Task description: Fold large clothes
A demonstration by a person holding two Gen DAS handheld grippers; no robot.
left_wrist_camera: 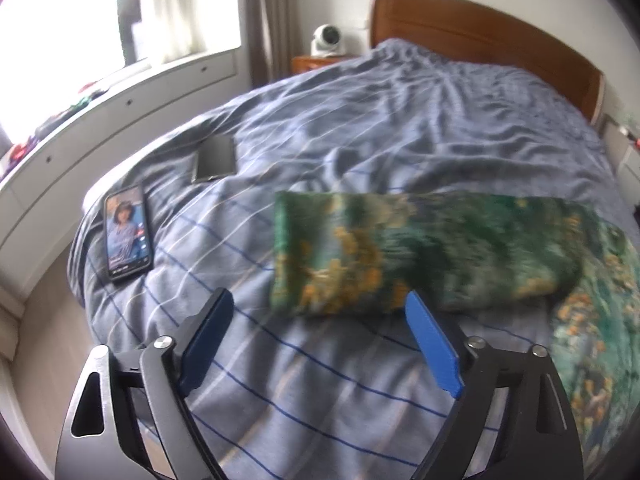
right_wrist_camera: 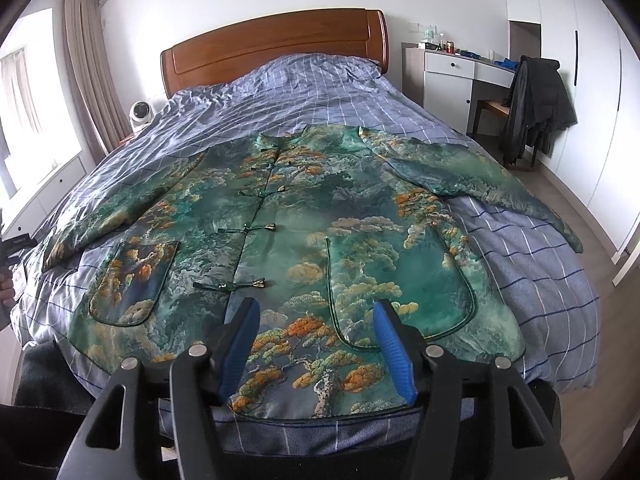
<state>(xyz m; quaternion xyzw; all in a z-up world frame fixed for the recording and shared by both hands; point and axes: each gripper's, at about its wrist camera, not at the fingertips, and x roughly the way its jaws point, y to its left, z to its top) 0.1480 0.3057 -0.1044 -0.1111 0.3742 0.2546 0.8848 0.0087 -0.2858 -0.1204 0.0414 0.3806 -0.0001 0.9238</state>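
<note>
A large green jacket (right_wrist_camera: 304,216) with orange tree print and knot buttons lies flat, front up, on the bed, both sleeves spread out. My right gripper (right_wrist_camera: 316,308) is open and empty, just above the jacket's lower hem. In the left wrist view the jacket's left sleeve (left_wrist_camera: 420,248) lies across the bedding, its cuff toward the left. My left gripper (left_wrist_camera: 320,300) is open and empty, just short of that sleeve's near edge.
The bed has a blue checked duvet (right_wrist_camera: 520,248) and a wooden headboard (right_wrist_camera: 276,44). Two phones (left_wrist_camera: 127,232) (left_wrist_camera: 216,158) lie on the bed left of the sleeve. A white drawer unit (left_wrist_camera: 100,120) runs under the window. A desk and a chair with a dark coat (right_wrist_camera: 536,104) stand at right.
</note>
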